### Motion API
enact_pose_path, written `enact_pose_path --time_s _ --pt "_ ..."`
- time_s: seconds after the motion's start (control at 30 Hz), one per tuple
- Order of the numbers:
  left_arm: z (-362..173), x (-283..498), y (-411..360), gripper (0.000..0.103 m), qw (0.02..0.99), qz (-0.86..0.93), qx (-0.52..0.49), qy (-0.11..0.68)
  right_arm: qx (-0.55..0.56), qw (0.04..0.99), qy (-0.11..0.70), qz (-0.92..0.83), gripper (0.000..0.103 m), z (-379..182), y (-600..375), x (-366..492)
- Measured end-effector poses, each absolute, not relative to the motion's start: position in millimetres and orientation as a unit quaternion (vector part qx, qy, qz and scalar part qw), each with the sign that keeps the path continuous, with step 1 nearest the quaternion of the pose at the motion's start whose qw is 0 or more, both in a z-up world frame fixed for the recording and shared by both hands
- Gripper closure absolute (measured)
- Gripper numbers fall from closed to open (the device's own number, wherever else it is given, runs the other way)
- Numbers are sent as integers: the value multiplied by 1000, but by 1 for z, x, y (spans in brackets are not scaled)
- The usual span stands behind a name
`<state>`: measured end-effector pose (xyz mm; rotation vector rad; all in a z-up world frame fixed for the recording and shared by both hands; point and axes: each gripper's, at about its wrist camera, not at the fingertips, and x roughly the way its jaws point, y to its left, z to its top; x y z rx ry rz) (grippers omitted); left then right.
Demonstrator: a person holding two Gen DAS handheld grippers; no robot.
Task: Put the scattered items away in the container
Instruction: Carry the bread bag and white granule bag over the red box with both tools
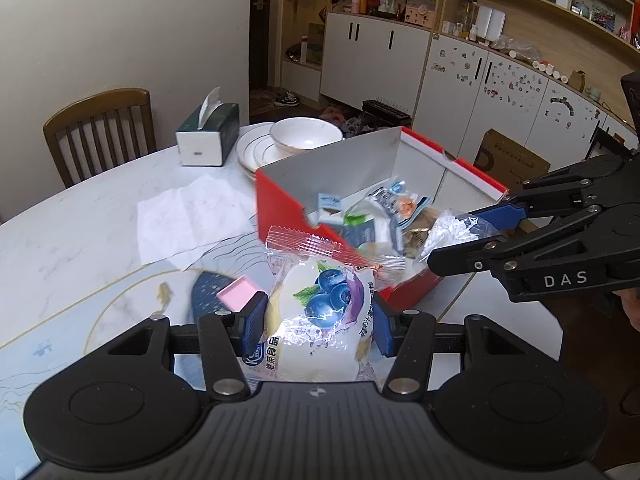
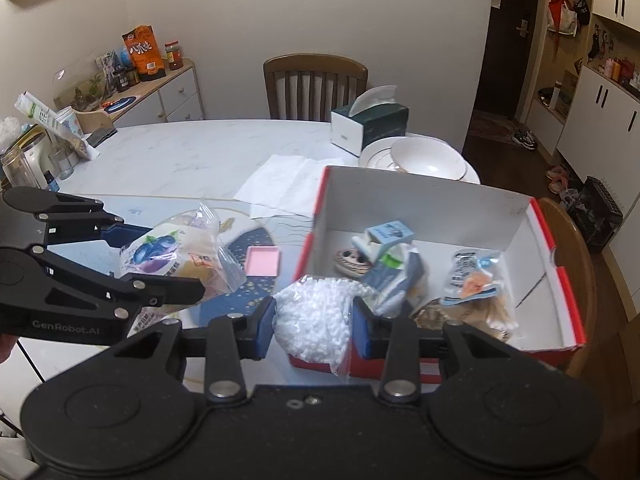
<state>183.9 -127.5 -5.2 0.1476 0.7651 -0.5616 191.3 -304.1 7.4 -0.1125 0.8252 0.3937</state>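
1. Our left gripper squeezed the blueberry bread packet, its long side pointing toward the red box.
2. Our right gripper pinched a white-pellet bag over the box's near wall.

From my feed I see a plain cream wall behind a white marble-look table, with a wooden slat-back chair pushed against its far side. To the left a low drawer cabinet with a wooden top carries jars and packets. A dark doorway opens on the right. In the left view, white cupboards stand under wooden open shelves crowded with small goods, and the dark wood floor has shoes lying on it. The light is dim and even, indoor
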Motion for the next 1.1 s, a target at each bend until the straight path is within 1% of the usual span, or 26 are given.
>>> enact_pose_path --time_s 0.5,1.1 --pt "1 205 -206 51 889 -276 85 356 -53 901 387 188 66 9 -374 221" --pt "-6 280 -280 51 878 -279 130 366 -64 900 395 174 67 -10 -424 265"
